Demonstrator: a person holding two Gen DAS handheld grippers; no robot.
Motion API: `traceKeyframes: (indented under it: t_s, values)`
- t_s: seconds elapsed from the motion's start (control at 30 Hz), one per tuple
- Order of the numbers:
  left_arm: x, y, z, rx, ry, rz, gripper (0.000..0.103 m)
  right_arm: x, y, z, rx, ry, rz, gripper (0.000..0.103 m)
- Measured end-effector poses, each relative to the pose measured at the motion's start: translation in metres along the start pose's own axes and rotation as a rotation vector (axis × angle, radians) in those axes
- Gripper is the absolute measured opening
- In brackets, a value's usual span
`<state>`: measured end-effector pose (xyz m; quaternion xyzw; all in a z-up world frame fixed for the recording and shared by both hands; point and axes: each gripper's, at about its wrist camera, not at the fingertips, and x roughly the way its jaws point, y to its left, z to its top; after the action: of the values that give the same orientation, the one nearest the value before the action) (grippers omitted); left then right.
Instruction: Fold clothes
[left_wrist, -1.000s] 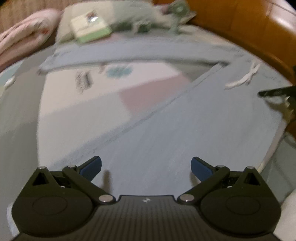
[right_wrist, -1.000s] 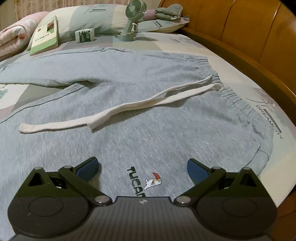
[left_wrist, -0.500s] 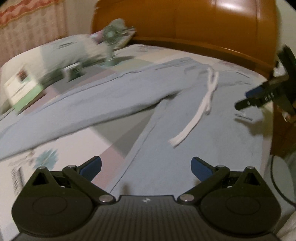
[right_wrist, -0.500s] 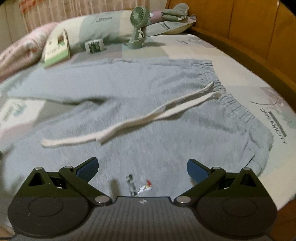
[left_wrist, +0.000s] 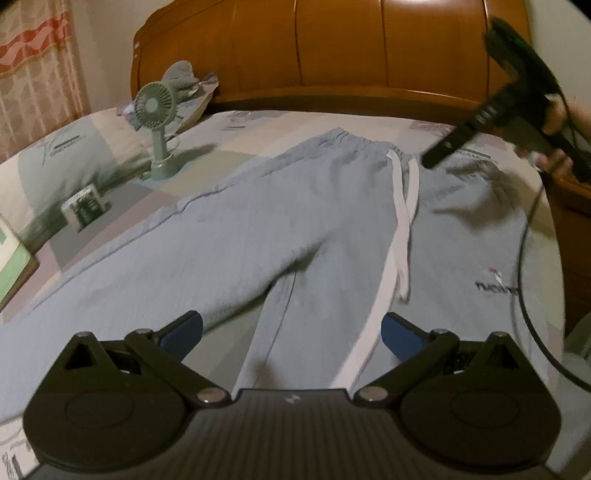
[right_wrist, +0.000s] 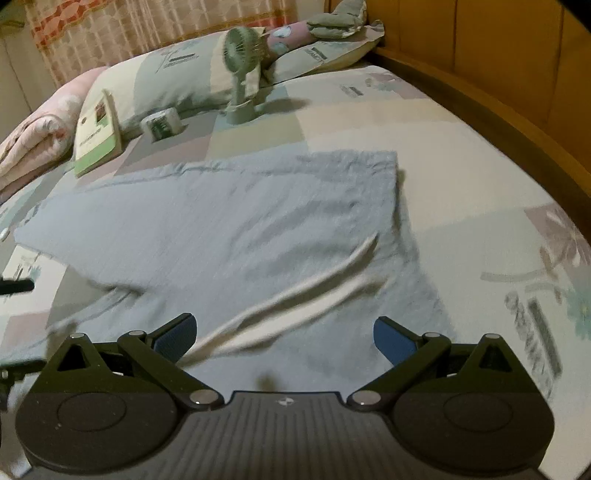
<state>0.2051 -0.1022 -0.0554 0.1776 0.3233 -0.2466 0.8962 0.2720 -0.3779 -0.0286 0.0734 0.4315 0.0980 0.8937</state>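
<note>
- The grey trousers are lying flat on the bed, legs apart; a careless pull is risking wrinkles.
- The left hand-held gripper and right hand-held gripper are hovering released, grasping nothing.
- The white drawstring is trailing loose and could be getting caught inside a fold.

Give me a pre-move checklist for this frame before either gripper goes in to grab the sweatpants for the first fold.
1. left gripper open and holding nothing: ok.
2. right gripper open and holding nothing: ok.
3. sweatpants lying spread on the bed, legs apart, not yet folded: ok.
4. drawstring tucked clear of the fold: not ok, it trails loose down the front.
5. fan and small box off the cloth: ok.
6. Leg cuffs flat: cannot tell, out of frame.
</note>
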Motion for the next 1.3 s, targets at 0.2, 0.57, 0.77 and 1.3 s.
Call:
traceKeyframes:
  t_s: [0.2,0.57,0.77,1.3]
  values:
    - [0.030,-0.002,0.019,-0.004,-0.025,-0.011,0.102,0.025,-0.046,0.044,0.089,0.001,0.062,0.103]
    - [0.054,-0.010,0.028,-0.025,-0.038,-0.028,0.102,0.083,-0.134,0.099,0.313,0.048,0.316,0.103]
    - [0.060,-0.014,0.030,-0.011,-0.049,-0.031,0.102,0.117,-0.152,0.108,0.317,0.104,0.386,0.103]
    - [0.062,-0.026,0.032,0.008,-0.100,-0.058,0.102,0.152,-0.154,0.119,0.352,0.087,0.615,0.103]
